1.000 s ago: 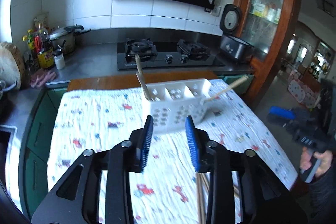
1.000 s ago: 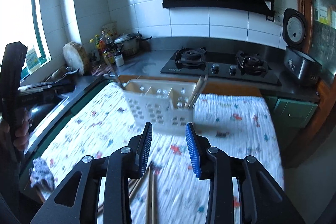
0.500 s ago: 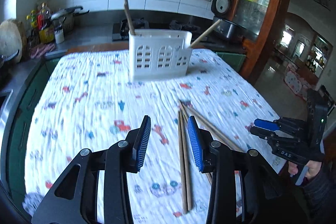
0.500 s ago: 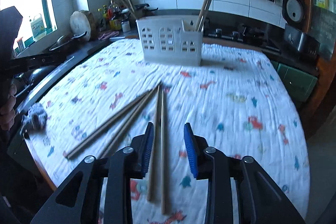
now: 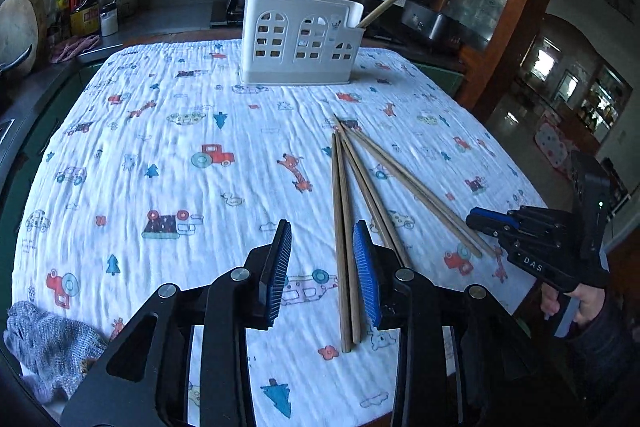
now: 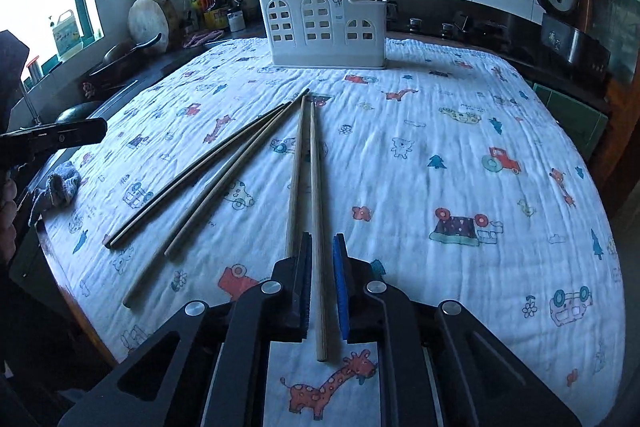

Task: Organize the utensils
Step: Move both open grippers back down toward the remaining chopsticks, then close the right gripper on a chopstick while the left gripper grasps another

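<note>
White plastic forms the utensil caddy (image 6: 323, 27), which is stood upright near the far edge of the table (image 6: 500, 115), and every other place is given from it. Chopsticks are stood in its left and right ends, leaning outward. Between the caddy and the near edge, loose wooden chopsticks (image 6: 256, 151) are laid in a fan on the printed cloth (image 6: 460, 163), their tips gathered toward the caddy and their butts spread toward the near-left corner. A grey rag (image 6: 56, 187) is seen at the left edge, well apart from the caddy.

The right gripper (image 6: 322, 283) is lowered at the near end of the fan, far from the caddy; its blue-padded fingers (image 6: 340, 287) are narrowed around one chopstick (image 6: 316, 211), a thin gap being left on either side, so that contact cannot be confirmed. A second stick lies just outside the left finger.

The left gripper (image 5: 322, 267) is held wide apart over the cloth with nothing between its fingers (image 5: 280, 267); a pair of chopsticks (image 5: 344, 239) passes just inside its right finger. Bare cloth is left to the caddy's right and in front of it
</note>
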Tool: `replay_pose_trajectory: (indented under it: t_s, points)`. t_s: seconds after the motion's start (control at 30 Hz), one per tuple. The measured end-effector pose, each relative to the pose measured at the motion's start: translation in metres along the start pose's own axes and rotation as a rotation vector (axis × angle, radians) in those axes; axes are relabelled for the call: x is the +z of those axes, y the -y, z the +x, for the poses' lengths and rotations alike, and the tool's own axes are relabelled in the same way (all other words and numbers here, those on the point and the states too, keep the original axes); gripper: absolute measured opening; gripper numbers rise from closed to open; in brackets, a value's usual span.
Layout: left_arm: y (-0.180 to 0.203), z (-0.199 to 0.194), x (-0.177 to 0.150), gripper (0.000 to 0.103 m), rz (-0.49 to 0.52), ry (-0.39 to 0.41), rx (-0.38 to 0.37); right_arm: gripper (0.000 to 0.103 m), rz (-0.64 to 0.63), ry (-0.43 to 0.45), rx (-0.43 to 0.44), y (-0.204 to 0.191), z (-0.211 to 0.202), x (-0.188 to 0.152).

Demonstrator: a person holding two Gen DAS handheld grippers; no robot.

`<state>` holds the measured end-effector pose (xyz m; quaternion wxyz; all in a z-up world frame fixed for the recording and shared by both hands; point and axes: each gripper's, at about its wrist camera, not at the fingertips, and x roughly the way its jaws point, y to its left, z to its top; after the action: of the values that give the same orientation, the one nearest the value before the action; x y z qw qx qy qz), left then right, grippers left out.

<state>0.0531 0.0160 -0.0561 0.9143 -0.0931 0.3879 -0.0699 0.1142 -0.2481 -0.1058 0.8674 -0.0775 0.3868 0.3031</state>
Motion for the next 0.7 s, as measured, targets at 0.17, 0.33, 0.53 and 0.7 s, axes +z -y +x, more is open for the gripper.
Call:
replay_pose_trajectory:
  t_s: [0.17, 0.33, 0.53, 0.7]
  points:
    - [0.002, 0.013, -0.014, 0.024, 0.004, -0.049, -0.016, 0.010, -0.015, -0.014, -0.019, -0.002, 0.006, -0.003]
    - [0.012, 0.028, -0.019, 0.019, 0.028, -0.086, -0.033, 0.008, -0.019, -0.022, -0.025, -0.002, 0.009, -0.006]
    - [0.019, 0.047, -0.019, 0.013, 0.049, -0.112, 0.001, 0.007, -0.016, -0.022, -0.028, -0.001, 0.009, -0.007]
    - [0.017, 0.059, -0.018, 0.011, 0.034, -0.136, 0.006, 0.007, -0.009, -0.021, -0.023, 0.000, 0.009, -0.007]
